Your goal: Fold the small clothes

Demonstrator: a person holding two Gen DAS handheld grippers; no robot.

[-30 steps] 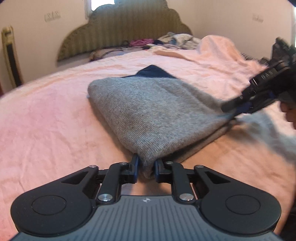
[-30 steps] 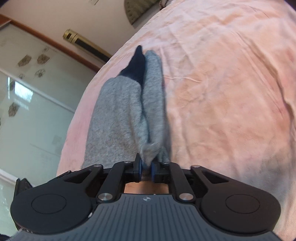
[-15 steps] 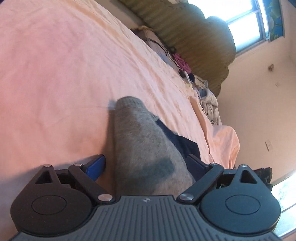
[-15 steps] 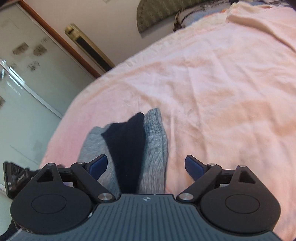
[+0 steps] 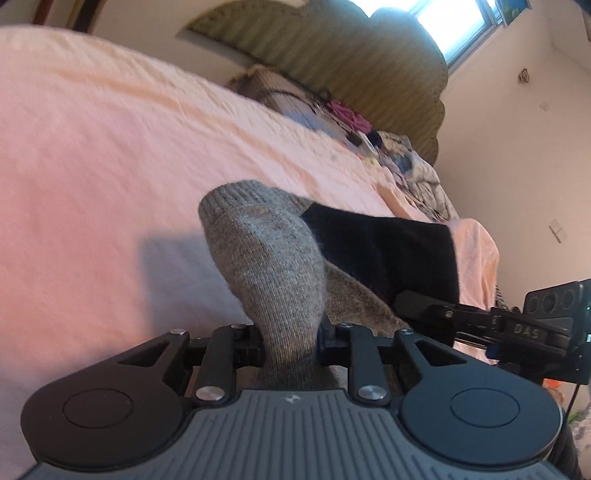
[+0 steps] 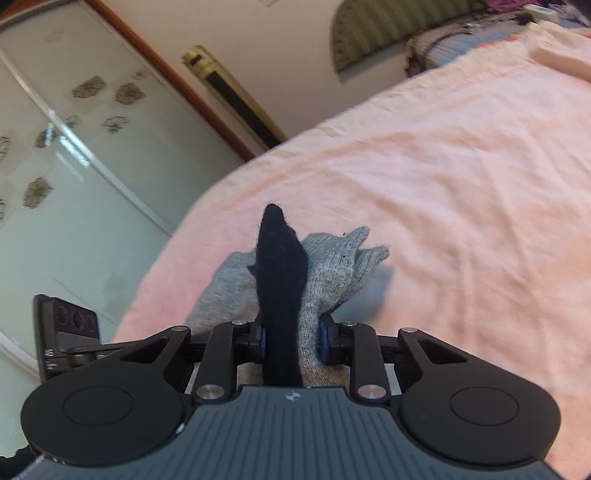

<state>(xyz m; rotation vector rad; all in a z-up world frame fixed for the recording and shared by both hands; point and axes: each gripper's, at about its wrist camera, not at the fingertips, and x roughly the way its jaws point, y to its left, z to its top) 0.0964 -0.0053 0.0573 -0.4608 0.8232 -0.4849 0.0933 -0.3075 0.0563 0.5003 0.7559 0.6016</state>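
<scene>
A small grey knit garment with a dark navy part is lifted off the pink bedsheet. My left gripper is closing, and its pads press on a grey fold of it. In the right wrist view the same garment stands up bunched, with its navy part in front. My right gripper is closing too, pinching navy and grey layers together. Both grippers hold the garment side by side; the right one shows at the right of the left wrist view.
The pink sheet covers the whole bed. An olive headboard and a pile of loose clothes lie at the far end. A glass sliding door stands beyond the bed's edge, with a bright window above the headboard.
Both grippers let go of the flat grey garment, stood wide open around it half a second ago, then closed on it again at new spots. The garment now stands bunched and lifted.
</scene>
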